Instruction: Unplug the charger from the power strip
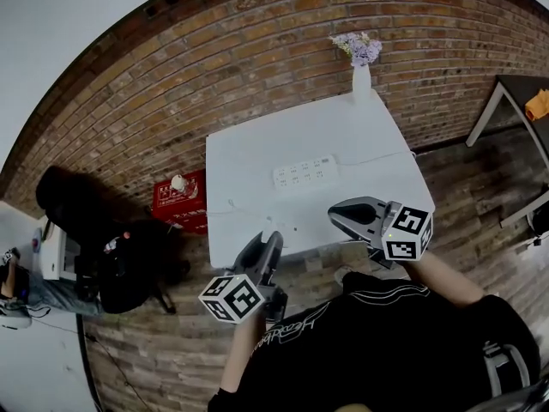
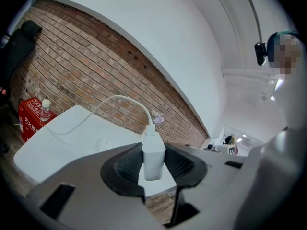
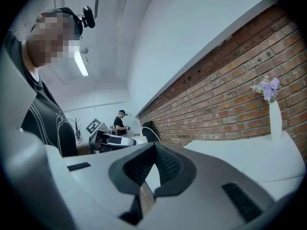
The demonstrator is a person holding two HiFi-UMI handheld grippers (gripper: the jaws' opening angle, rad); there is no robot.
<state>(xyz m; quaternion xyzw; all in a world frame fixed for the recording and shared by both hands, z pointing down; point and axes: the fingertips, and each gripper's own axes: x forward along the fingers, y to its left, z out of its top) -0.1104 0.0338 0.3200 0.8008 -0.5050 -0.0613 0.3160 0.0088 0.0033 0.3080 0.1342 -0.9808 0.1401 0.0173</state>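
A white charger (image 2: 153, 159) stands upright between the pads of my left gripper (image 2: 154, 150), which is shut on it. Its white cable (image 2: 120, 99) arches up and left, then drops to the white table (image 2: 57, 147). The white power strip (image 1: 304, 174) lies in the middle of the table (image 1: 249, 161), apart from both grippers. In the head view my left gripper (image 1: 272, 239) hangs at the table's near edge and hides the charger. My right gripper (image 1: 336, 217) hovers at the near right edge. In its own view the right gripper (image 3: 154, 150) is shut on nothing.
A white vase of purple flowers (image 1: 361, 75) stands at the table's far edge against the brick wall. A red box with a bottle (image 1: 180, 197) sits on the floor to the left, beside black bags (image 1: 120, 264). A dark table (image 1: 523, 93) stands at the right.
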